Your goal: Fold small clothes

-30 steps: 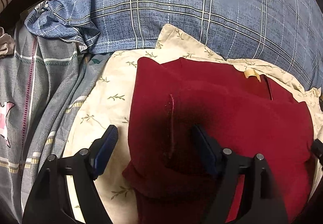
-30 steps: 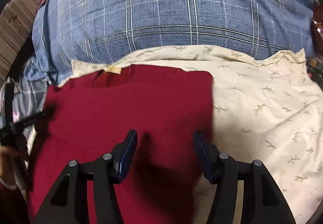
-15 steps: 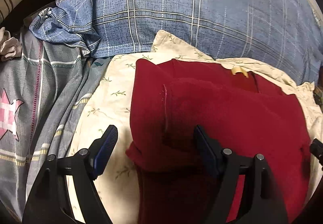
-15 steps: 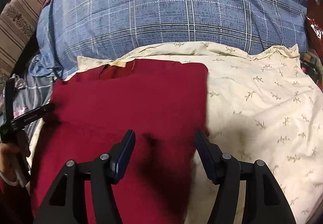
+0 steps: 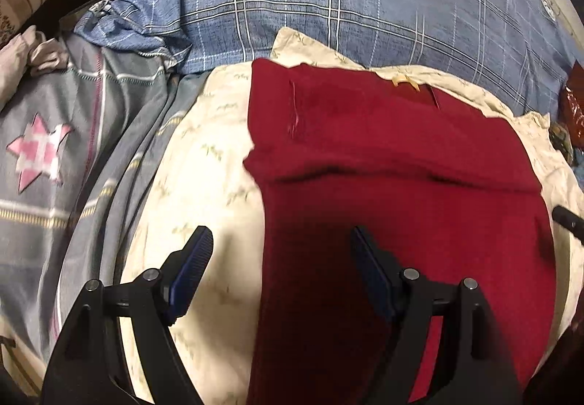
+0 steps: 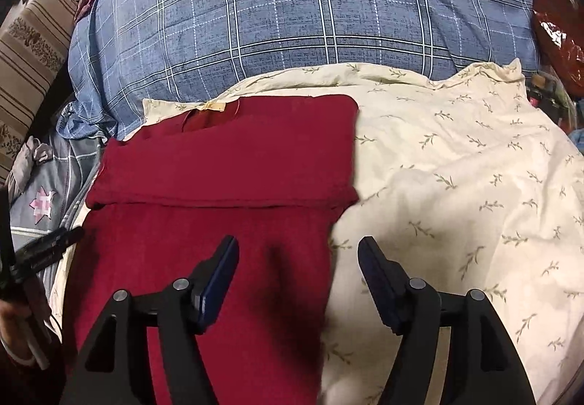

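The red garment [image 5: 401, 156] lies flat on the cream sheet [image 5: 204, 186], in front of the blue plaid pillow [image 5: 328, 3]. Its long axis runs away from the cameras, collar and tag [image 6: 213, 107] at the far end by the pillow. The far part lies doubled over the rest, with the fold edge crossing the cloth from side to side.

The left gripper [image 5: 281, 270] hangs above the garment's left edge, jaws wide and gripping nothing. The right gripper [image 6: 297, 270] hangs over the right edge; its jaws are opening, with only flat cloth below them.

A second ago both grippers sat closer over the garment; now more of its near half shows in both views, and the right jaws stand wider.
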